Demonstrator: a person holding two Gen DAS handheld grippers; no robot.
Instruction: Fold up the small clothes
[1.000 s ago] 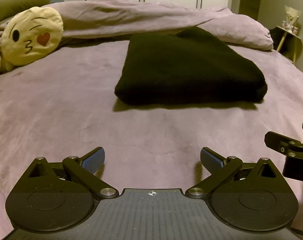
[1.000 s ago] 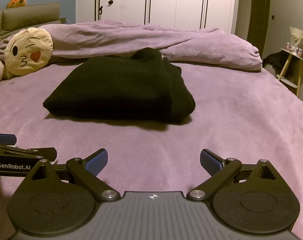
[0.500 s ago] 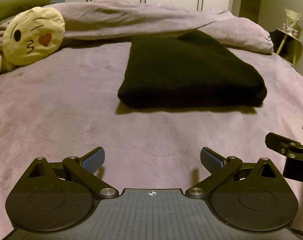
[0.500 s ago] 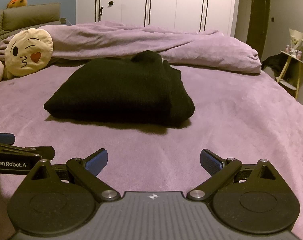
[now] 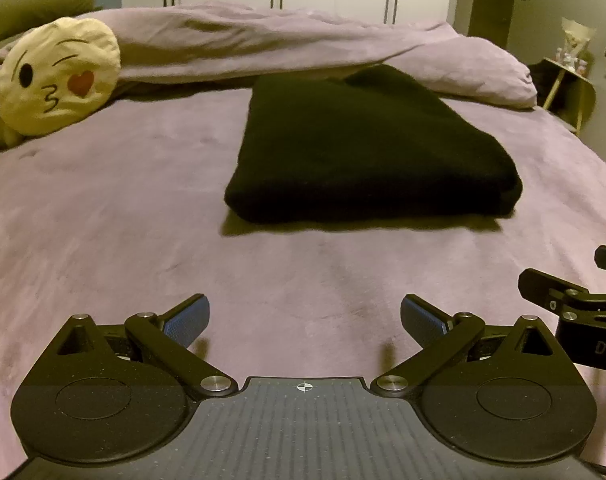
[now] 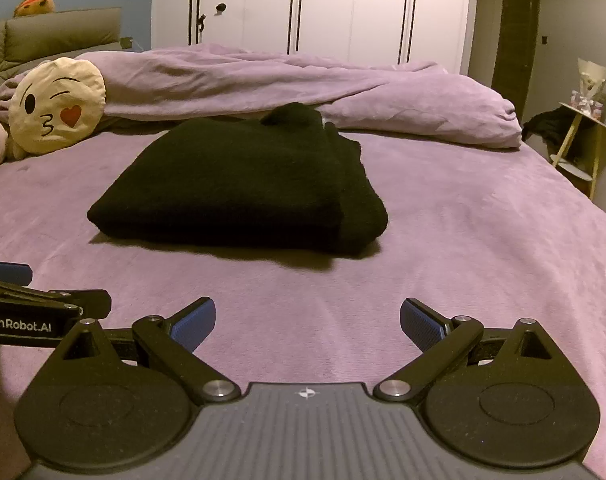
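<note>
A black garment (image 5: 367,148) lies folded into a thick rectangle on the purple bed (image 5: 103,220); in the right wrist view the black garment (image 6: 239,188) sits ahead and slightly left. My left gripper (image 5: 305,318) hovers over bare bedspread well short of the garment, its blue-padded fingers wide apart and empty. Likewise my right gripper (image 6: 307,318) stands open with nothing between its pads, a stretch of purple bed (image 6: 483,240) between it and the cloth. Each gripper shows at the edge of the other's view.
A bunched purple duvet (image 6: 303,88) runs across the back of the bed. A round yellow emoji cushion (image 5: 59,76) leans at the back left. White wardrobe doors (image 6: 323,4) stand behind, and a small side table (image 6: 583,144) is beyond the bed's right edge.
Both grippers stay open and empty. The views have shifted slightly, with the folded garment sitting a touch lower and nearer in the left wrist view.
</note>
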